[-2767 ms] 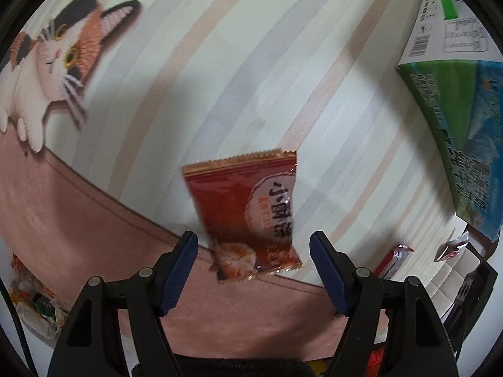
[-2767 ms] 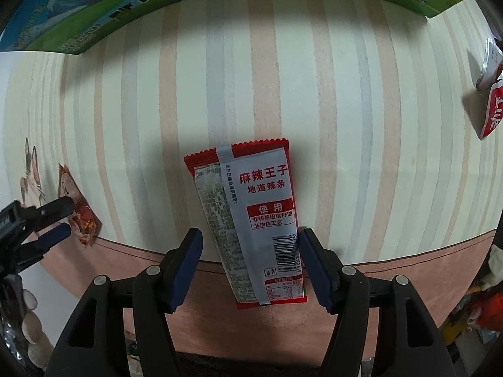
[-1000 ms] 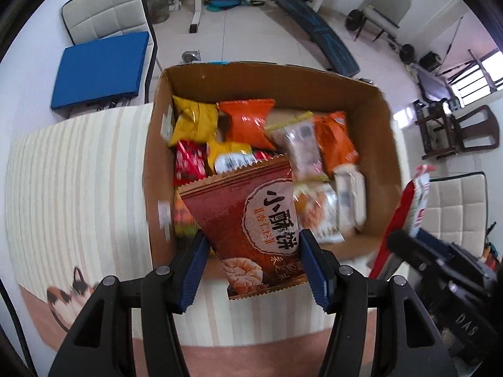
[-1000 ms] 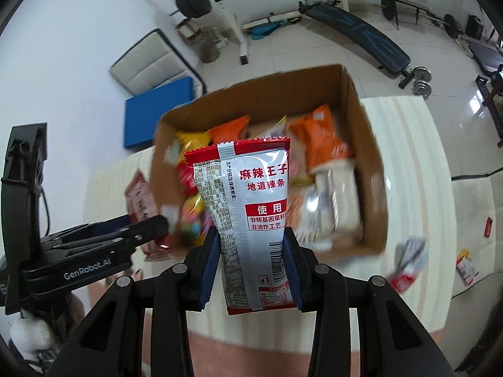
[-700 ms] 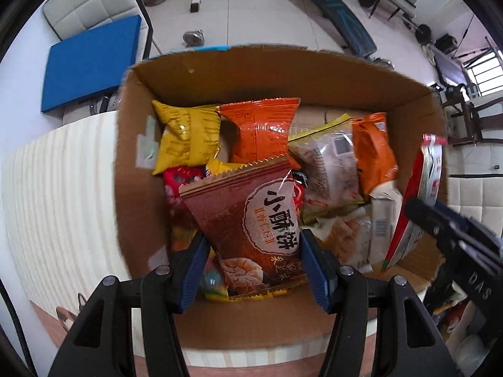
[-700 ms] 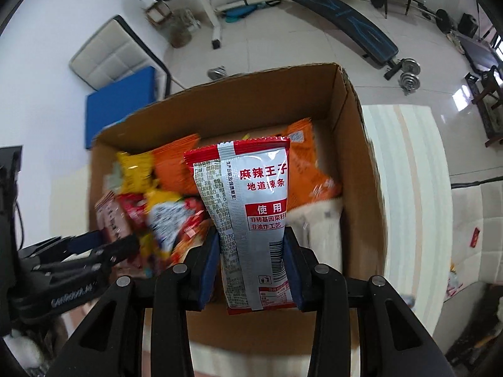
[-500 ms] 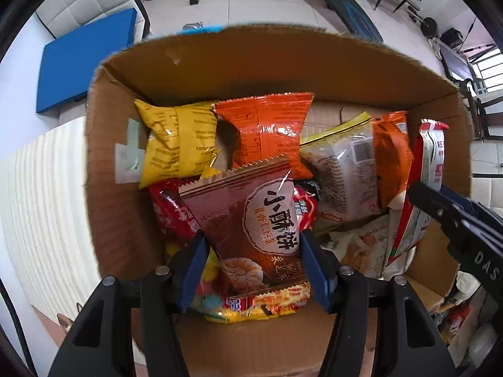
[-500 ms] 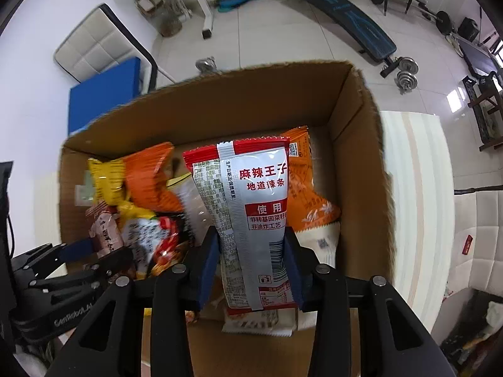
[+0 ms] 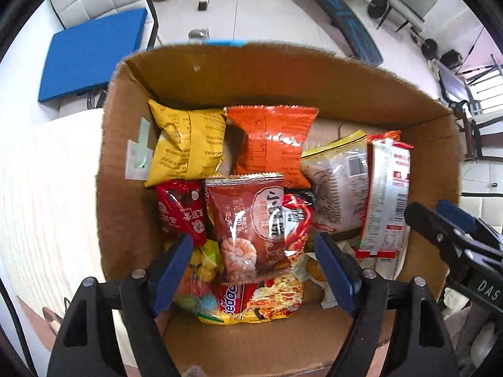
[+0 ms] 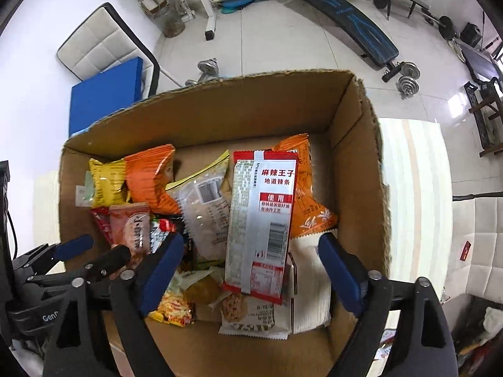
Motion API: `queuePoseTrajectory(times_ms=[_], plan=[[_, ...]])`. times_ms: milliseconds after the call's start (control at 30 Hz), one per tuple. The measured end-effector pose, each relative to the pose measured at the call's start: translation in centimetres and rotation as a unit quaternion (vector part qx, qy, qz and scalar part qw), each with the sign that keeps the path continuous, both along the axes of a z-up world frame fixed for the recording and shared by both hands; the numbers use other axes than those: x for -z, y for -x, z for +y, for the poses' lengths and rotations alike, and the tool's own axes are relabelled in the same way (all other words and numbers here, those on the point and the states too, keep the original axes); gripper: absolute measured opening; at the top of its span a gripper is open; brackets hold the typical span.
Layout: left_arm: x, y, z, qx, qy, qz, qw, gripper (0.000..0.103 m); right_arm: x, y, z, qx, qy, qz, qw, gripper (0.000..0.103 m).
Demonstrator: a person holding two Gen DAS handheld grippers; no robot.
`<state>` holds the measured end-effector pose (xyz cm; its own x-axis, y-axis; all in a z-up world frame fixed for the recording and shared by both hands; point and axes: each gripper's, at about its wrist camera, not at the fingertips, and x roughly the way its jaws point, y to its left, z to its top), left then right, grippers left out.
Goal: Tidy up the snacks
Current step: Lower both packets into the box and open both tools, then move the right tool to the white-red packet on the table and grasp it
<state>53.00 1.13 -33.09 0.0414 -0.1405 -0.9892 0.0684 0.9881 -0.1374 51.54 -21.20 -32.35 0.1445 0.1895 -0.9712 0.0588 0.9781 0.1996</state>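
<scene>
The left tongs [image 9: 253, 267] hang over the cardboard box [image 9: 283, 78] with the blue pads spread wide – nothing is between them. Just under them the red-brown shrimp cracker pack [image 9: 251, 229] lies loose on the pile of snacks, near the box's left wall. A yellow bag [image 9: 185, 147] and an orange bag [image 9: 270, 144] lean at the back wall behind it.

The right tongs [image 10: 250, 271] are let go too, pads far apart, over the right half of the box. The red and white spicy strip pack [image 10: 262, 220] lies free on top of the other snacks there, with its printed back facing up. The box sits on the striped surface [image 10: 411, 188].
</scene>
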Motion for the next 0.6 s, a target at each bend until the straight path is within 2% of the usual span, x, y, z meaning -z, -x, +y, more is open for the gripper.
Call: queuePoseTrajectory(times_ms=[33, 67, 200, 467, 600], plan=[[-0.6, 0.4, 0.0, 0.001, 0.001, -0.010, 1.0000, 0.096, -0.4, 0.4, 0.1, -0.003, 0.002, -0.005, 1.000, 0.095], [-1.2, 0.6, 0.1, 0.001, 0.002, -0.016, 0.9999, 0.100, -1.0, 0.9, 0.1, -0.006, 0.008, -0.013, 1.000, 0.096], [-3.6, 2.3, 0.5, -0.006, 0.003, -0.045, 0.9990, 0.100, -3.1, 3.1, 0.2, -0.013, 0.012, -0.034, 0.999, 0.098], [-7.9, 5.2, 0.4, -0.012, -0.026, -0.106, 0.9939, 0.100, -6.9, 8.6, 0.8, -0.029, 0.021, -0.070, 0.997, 0.098], [-9.7, 8.0, 0.0, -0.013, -0.012, -0.139, 0.9902, 0.100, -9.0, 11.6, 0.5, -0.026, 0.025, -0.094, 0.995, 0.098]])
